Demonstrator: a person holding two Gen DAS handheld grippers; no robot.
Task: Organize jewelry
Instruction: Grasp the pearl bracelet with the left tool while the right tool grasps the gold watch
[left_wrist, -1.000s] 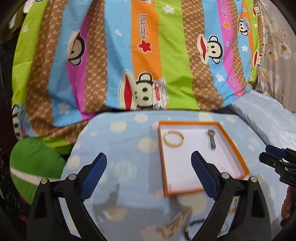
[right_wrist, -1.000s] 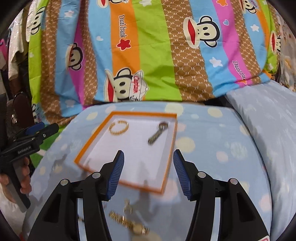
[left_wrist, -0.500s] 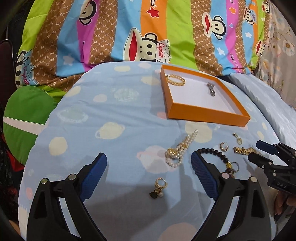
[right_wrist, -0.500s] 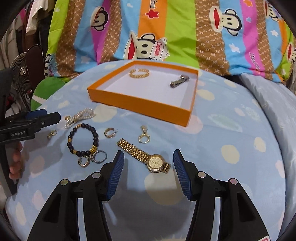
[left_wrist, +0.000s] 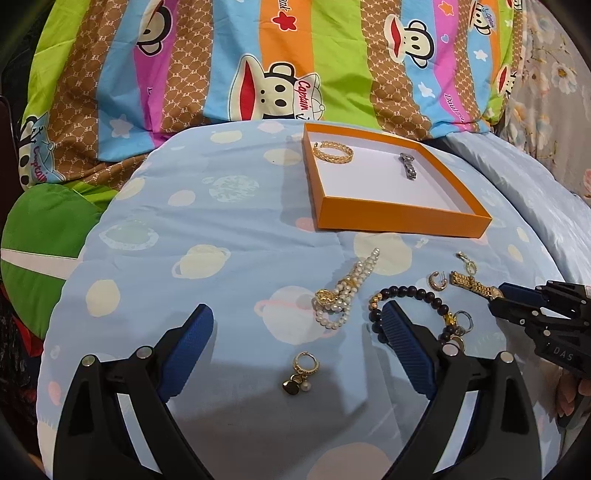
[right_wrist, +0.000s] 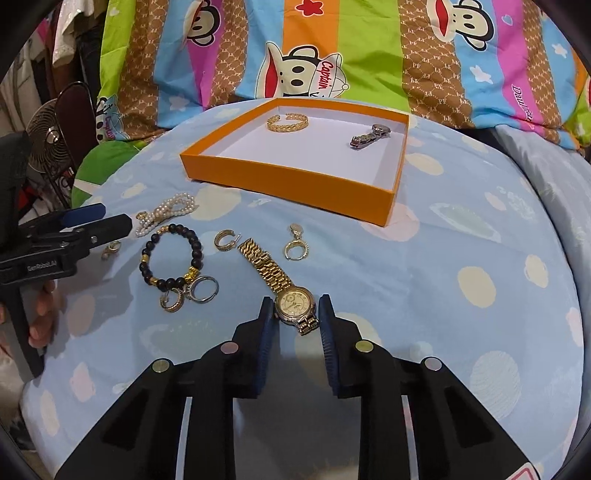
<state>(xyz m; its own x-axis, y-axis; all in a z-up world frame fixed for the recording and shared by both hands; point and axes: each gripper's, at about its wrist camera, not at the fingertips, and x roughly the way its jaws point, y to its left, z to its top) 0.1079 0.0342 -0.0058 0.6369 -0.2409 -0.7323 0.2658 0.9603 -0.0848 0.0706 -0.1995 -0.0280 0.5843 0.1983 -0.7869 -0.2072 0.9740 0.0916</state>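
In the left wrist view a pale blue bed cover (left_wrist: 229, 236) printed with planets and cream dots carries the jewelry, and behind it lies a striped cartoon-monkey quilt (left_wrist: 258, 62) on which "Captain" can be read. An orange tray (left_wrist: 402, 218) with a white floor sits toward the far side, holding a gold bangle (left_wrist: 332, 151) in its far left corner and a small silver watch (left_wrist: 408, 167) near its right wall. The left gripper (left_wrist: 295, 325) has its fingers spread wide and grasps nothing; a pearl bracelet (left_wrist: 345, 295) lies between and beyond the tips, a gold drop earring (left_wrist: 300, 373) lies between the fingers, and a black bead bracelet (left_wrist: 410, 299) passes behind the right-hand fingertip. The other tool enters at the right edge, marked "DAS". In the right wrist view the same bed cover (right_wrist: 461, 240) and quilt (right_wrist: 369, 44) appear, with a small fan (right_wrist: 46, 140) at the left edge. The right gripper (right_wrist: 295, 306) has its fingers narrowed around the dial of a gold wristwatch (right_wrist: 280, 284); the left pad seems to touch the case, though whether the right one does I cannot tell. The left tool reads "GenRobot.AI".
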